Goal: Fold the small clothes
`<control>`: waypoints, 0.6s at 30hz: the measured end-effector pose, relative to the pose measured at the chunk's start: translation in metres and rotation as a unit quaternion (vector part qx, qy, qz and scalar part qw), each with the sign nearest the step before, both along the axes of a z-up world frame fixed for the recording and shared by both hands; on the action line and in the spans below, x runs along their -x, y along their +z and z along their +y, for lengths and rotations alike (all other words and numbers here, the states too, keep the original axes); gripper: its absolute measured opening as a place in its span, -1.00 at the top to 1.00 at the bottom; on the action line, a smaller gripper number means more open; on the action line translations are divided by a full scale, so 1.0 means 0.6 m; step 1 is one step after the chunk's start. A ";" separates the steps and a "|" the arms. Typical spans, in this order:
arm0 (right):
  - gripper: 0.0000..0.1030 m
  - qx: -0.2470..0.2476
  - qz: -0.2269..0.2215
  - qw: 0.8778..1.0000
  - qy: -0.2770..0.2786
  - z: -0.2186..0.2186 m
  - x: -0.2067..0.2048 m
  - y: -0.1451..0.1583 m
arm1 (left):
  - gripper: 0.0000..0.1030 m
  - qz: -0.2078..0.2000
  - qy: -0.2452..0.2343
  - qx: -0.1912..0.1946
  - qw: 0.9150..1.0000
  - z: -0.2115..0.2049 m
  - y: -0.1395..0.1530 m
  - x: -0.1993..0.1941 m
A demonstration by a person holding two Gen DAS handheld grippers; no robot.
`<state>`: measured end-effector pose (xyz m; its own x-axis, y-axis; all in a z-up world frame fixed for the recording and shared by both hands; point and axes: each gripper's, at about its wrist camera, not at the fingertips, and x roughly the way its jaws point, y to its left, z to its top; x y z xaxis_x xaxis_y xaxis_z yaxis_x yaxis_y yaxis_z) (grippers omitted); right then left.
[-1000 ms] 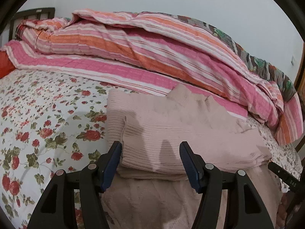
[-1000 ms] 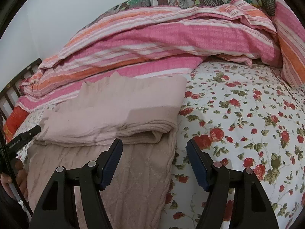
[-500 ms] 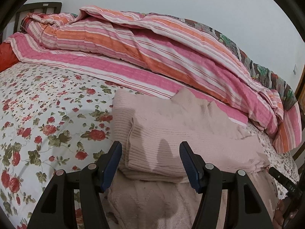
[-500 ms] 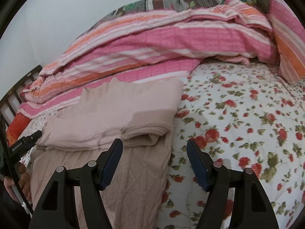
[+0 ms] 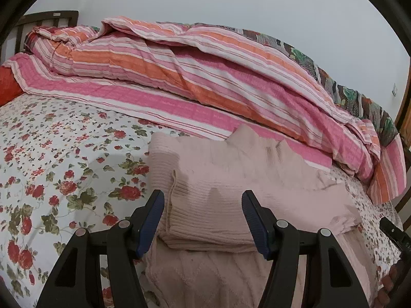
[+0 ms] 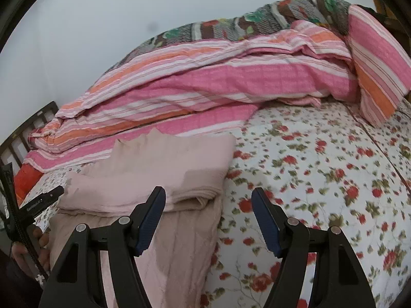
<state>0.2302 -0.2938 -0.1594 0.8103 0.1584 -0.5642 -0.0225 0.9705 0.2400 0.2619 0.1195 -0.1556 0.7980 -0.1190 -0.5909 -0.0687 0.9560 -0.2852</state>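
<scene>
Both claws spread and empty: left claw (image 5: 203,220) hovers over the folded pink knit sweater (image 5: 231,192) just ahead on the floral bedsheet (image 5: 51,159), right claw (image 6: 208,220) has lifted back from its right edge, so this fold looks finished.

striped quilt (image 5: 205,77) bunched along the wall – floral bedsheet (image 6: 321,166) below.

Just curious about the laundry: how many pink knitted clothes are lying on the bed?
2: a folded ribbed one on top, and a patterned one spread beneath it, nearer the camera. More could be hidden underneath.
</scene>
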 end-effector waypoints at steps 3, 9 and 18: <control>-0.28 0.020 0.026 0.999 -0.001 -0.001 0.010 -0.006 | -0.17 0.005 -0.001 0.004 1.000 0.005 0.001 0.001; -0.22 0.043 0.064 0.997 0.027 0.007 0.061 -0.027 | -0.17 0.007 -0.002 0.019 1.000 0.022 0.003 0.008; -0.21 0.067 0.053 0.996 -0.005 0.025 0.167 -0.042 | -0.18 0.012 -0.005 0.002 1.000 0.029 0.011 0.022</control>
